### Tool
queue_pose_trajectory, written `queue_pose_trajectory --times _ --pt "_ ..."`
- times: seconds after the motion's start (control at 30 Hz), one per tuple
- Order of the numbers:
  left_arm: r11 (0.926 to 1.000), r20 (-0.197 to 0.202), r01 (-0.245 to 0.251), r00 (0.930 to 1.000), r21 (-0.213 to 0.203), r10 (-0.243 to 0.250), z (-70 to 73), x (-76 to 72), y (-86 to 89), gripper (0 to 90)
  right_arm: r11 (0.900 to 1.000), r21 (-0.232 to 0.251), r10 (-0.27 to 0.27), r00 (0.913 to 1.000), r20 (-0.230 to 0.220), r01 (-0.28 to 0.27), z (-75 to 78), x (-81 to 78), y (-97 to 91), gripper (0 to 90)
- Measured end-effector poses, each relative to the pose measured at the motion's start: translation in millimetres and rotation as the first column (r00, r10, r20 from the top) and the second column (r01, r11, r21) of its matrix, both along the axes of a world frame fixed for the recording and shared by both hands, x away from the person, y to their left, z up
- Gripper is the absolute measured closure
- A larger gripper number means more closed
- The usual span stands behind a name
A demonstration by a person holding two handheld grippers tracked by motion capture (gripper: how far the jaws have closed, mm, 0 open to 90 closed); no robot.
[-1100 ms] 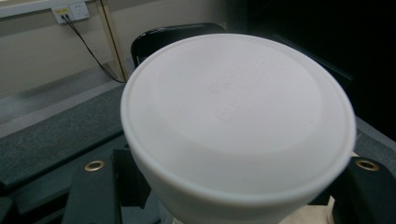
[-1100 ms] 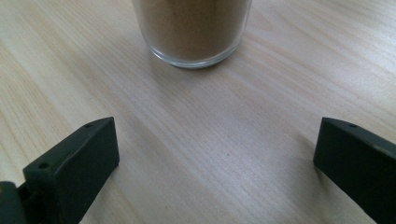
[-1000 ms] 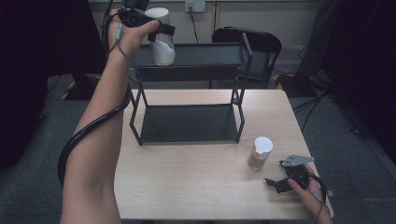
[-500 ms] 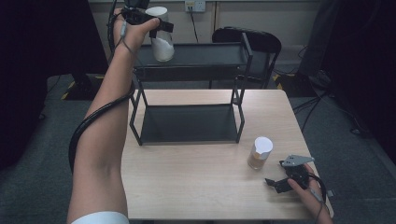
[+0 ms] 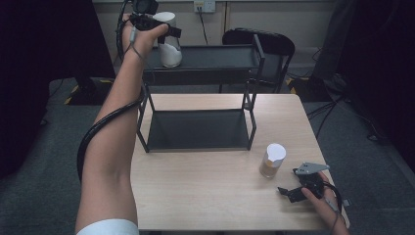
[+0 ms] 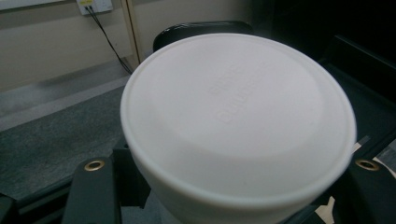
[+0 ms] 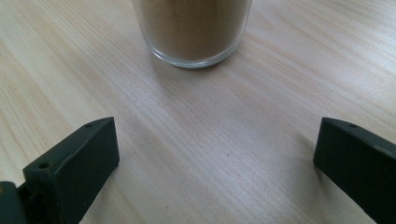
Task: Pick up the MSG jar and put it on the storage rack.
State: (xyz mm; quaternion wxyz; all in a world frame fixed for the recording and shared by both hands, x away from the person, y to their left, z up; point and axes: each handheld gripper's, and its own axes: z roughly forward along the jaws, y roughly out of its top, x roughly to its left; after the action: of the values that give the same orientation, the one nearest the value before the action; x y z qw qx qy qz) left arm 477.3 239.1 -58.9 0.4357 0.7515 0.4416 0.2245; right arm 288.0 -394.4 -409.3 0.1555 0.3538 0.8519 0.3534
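Note:
My left gripper [image 5: 164,32] is raised at the far left, shut on a jar with a white lid [image 5: 169,46]. The jar is at the left end of the black rack's top shelf [image 5: 215,56]; I cannot tell whether its base touches the shelf. In the left gripper view the white lid [image 6: 238,116] sits between the two jaws. A second jar with brown contents and a white lid [image 5: 272,160] stands on the table at the right. My right gripper [image 5: 288,181] lies just right of it, open. In the right gripper view the brown jar [image 7: 194,28] is ahead of the spread jaws.
The rack's lower shelf [image 5: 195,129] rests on the wooden table [image 5: 205,196] and holds nothing. A black chair [image 5: 264,41] stands behind the rack. Cables run along the floor and wall at the back. The left gripper's cable hangs along the forearm.
My left arm has reached a little farther forward with the jar at the top shelf's left end. The right gripper and the brown jar have not moved.

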Motion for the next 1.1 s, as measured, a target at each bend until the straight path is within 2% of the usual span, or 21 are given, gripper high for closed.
queue_pose_trajectory --times 0.1,0.3,0.43,0.57,0.6,0.63,0.67,0.7,0.77,0.8,0.87,0.93,1.03,1.1 --pt "0.9999 0.011 0.002 0.9999 0.016 -0.002 -0.5 -1.4 -2.3 35.0 1.0000 0.000 0.000 1.0000 0.000 0.000 0.0 0.0 0.0 0.0" --pt "0.9999 0.034 -0.003 0.9994 0.013 0.002 -5.6 -5.7 -3.2 35.0 1.0000 0.000 0.000 1.0000 0.000 0.000 0.0 0.0 0.0 0.0" --pt "0.9998 0.037 -0.004 0.9993 0.021 0.003 -5.4 -7.5 -4.2 34.9 1.0000 0.000 0.000 1.0000 0.001 0.000 -0.1 -0.1 0.0 0.0" --pt "0.9999 0.044 -0.013 0.9990 0.006 0.013 -9.0 -9.6 -3.5 34.7 1.0000 0.000 -0.003 1.0000 0.001 0.003 -0.1 -0.7 0.2 0.0" --pt "0.9999 0.041 -0.007 0.9991 0.015 0.007 -8.5 -9.5 -3.7 34.4 1.0000 0.000 -0.003 1.0000 0.000 0.003 -0.1 -0.8 0.2 0.0" --pt "0.9997 0.039 -0.010 0.9992 0.020 0.009 -8.3 -10.3 -4.4 33.4 1.0000 0.000 -0.004 1.0000 0.000 0.004 -0.1 -0.8 0.2 0.0" --pt "0.9998 0.038 -0.013 0.9992 0.015 0.013 -9.0 -11.2 -4.4 24.2 1.0000 0.000 -0.004 1.0000 0.001 0.004 -0.1 -0.9 0.2 0.0" --pt "0.9998 0.030 -0.017 0.9994 0.004 0.017 -9.1 -12.0 -3.8 24.2 1.0000 0.000 -0.004 1.0000 0.000 0.004 -0.1 -0.9 0.2 0.0" --pt "0.9984 0.037 -0.055 0.9978 -0.012 0.055 -10.0 -18.2 -4.9 16.3 1.0000 0.000 -0.004 1.0000 0.001 0.004 -0.1 -0.9 0.2 0.0" --pt "0.9985 0.038 -0.049 0.9980 -0.023 0.050 -10.3 -19.5 -2.7 13.3 1.0000 0.000 -0.003 1.0000 0.001 0.003 -0.1 -0.9 0.1 0.0" --pt "0.9979 0.035 -0.059 0.9976 -0.028 0.060 -10.4 -23.2 -1.5 11.7 1.0000 0.000 -0.004 1.0000 0.001 0.004 -0.1 -0.9 0.2 0.0" --pt "0.9967 0.032 -0.073 0.9968 -0.038 0.074 -11.8 -27.1 -1.0 5.3 1.0000 0.000 -0.004 1.0000 0.001 0.004 -0.1 -0.9 0.2 0.0" --pt "0.9957 0.031 -0.074 0.9966 -0.056 0.076 -14.5 -33.3 1.5 1.6 1.0000 0.000 -0.003 1.0000 0.001 0.003 -0.2 -0.9 0.1 0.0" --pt "0.9958 0.035 -0.078 0.9962 -0.047 0.080 -16.0 -38.5 0.9 0.8 1.0000 0.000 -0.004 1.0000 0.001 0.004 -0.2 -0.9 0.2 0.0"
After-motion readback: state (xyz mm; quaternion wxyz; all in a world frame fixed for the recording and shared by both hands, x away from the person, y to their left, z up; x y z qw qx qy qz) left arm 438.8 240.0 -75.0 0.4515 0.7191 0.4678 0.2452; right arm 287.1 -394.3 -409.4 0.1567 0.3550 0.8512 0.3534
